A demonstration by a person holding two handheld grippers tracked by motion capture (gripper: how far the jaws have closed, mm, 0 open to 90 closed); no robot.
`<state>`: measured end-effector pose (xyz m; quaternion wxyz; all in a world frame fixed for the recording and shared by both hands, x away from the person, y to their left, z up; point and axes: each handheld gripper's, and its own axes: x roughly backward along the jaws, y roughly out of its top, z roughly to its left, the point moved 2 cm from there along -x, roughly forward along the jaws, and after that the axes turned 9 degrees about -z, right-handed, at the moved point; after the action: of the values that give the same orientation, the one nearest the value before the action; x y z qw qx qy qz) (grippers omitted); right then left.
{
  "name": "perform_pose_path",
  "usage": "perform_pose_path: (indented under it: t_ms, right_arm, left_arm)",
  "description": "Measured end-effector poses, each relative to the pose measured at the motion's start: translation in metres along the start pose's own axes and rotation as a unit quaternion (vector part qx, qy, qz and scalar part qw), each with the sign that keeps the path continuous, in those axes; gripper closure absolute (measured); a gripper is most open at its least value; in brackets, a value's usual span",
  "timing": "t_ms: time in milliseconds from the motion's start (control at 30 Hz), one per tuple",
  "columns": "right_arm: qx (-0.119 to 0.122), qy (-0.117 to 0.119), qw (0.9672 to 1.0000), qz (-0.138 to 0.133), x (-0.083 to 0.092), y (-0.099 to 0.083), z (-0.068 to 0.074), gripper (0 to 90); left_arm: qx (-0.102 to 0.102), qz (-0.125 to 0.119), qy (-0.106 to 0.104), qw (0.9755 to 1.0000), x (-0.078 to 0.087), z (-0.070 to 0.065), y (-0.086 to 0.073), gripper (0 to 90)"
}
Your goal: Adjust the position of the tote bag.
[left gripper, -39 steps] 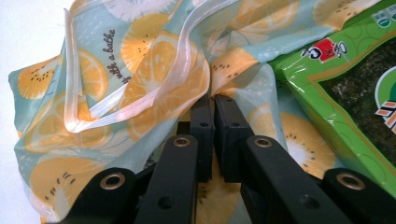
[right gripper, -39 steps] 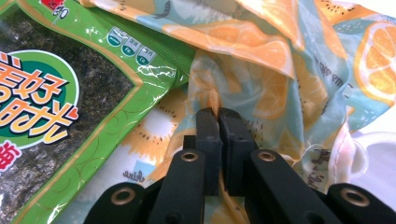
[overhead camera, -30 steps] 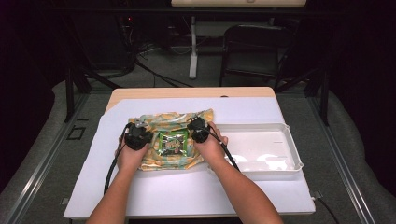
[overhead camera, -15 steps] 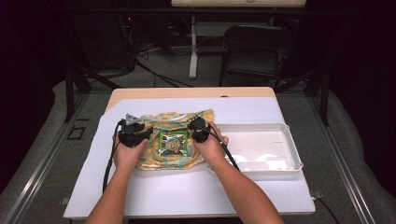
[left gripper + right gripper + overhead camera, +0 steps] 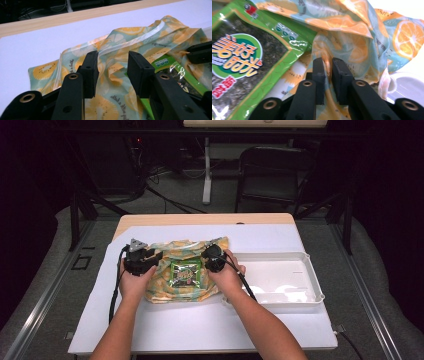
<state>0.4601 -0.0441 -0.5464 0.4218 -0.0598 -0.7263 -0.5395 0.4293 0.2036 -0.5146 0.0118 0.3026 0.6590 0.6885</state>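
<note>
The worktop (image 5: 165, 220), a pale wooden slab under a white sheet (image 5: 200, 325), carried everything. At three o'clock on that sheet sat a white tray (image 5: 310, 275), its near-left rim under the person's right forearm. At the sheet's centre lay a fruit-print bag (image 5: 165, 290) of orange and teal plastic, crumpled, with a clear zip strip (image 5: 140, 37) running along its far edge. On the bag's middle lay a green seaweed packet (image 5: 186, 272), flat, label up. The left gripper (image 5: 110, 67) hung over the bag's nine-o'clock side, its jaws released and standing apart above the print with nothing pinched between them; they had just been closing a little after a wider spread. The right gripper (image 5: 328, 75) sat at the bag's three-o'clock edge, just beside the packet, its jaws narrow around a fold of the bag film; they had just been opening, and whether the pads pressed the fold could not be told.
</note>
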Motion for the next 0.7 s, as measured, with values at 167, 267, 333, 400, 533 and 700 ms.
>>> perform_pose_path:
  t_ms: [167,267,333,400,533,700]
  right_arm:
    - [0.013,0.013,0.9997,-0.017,0.014,0.006,0.003,71.2]
    - [0.014,0.022,0.9992,-0.03,0.023,0.009,0.004,68.0]
    - [0.011,0.026,0.9988,-0.04,0.028,0.011,0.005,67.1]
    - [0.011,0.035,0.998,-0.051,0.035,0.013,0.007,66.6]
    - [0.013,0.05,0.9957,-0.077,0.05,0.014,0.01,65.4]
    - [0.023,0.063,0.9937,-0.09,0.061,0.008,0.013,65.6]
  left_arm:
    - [-0.004,-0.004,-0.002,1.0,0.003,-0.002,0.002,60.5]
    - [-0.005,-0.004,-0.004,1.0,0.004,-0.003,0.003,61.0]
    - [-0.008,0.002,-0.003,1.0,0.005,-0.005,0.004,62.0]
    - [-0.015,0.004,-0.004,0.9999,0.007,-0.007,0.006,64.1]
    - [-0.024,0.01,-0.008,0.9996,0.009,-0.012,0.008,66.0]
    - [-0.029,0.019,-0.014,0.9993,0.012,-0.018,0.011,67.1]
